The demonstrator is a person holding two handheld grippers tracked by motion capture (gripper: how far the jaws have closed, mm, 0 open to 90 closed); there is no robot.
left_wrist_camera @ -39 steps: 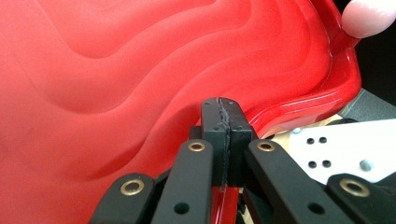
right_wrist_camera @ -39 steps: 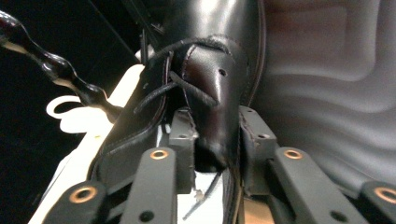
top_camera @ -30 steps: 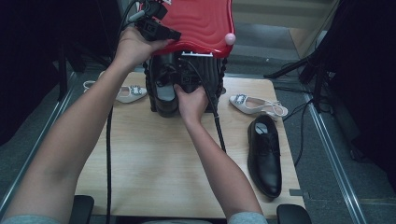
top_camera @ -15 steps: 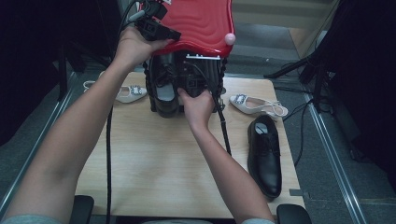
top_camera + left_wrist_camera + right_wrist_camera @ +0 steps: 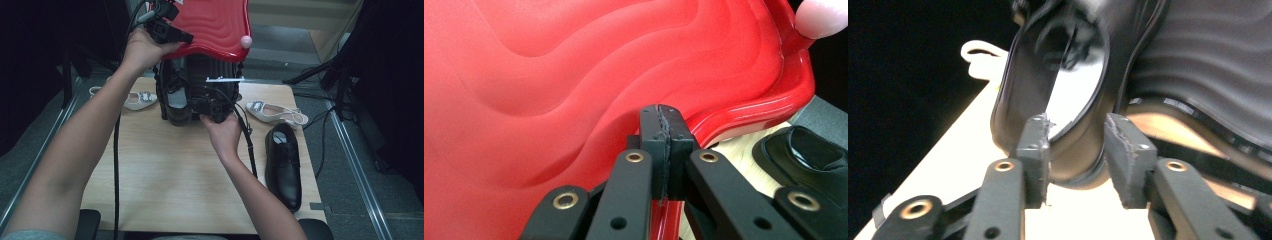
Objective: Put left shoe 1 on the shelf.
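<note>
The right hand-held gripper (image 5: 1075,150), jaws apart, is closing around the heel of a black shoe (image 5: 176,97) lying lengthwise straight ahead, while the left hand-held gripper (image 5: 663,145) is clamping the raised red lid (image 5: 215,25) above the tabletop (image 5: 165,170).

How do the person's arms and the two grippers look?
Both forearms are bare; a grey sleeve edge shows at the bottom left of the high view. The left gripper is black, with brass-coloured rivets on its links and dark, worn pads. The right gripper has the same black links and rivets, with rough grey pads. A black cable trails from the left gripper, and another from the right.
</note>
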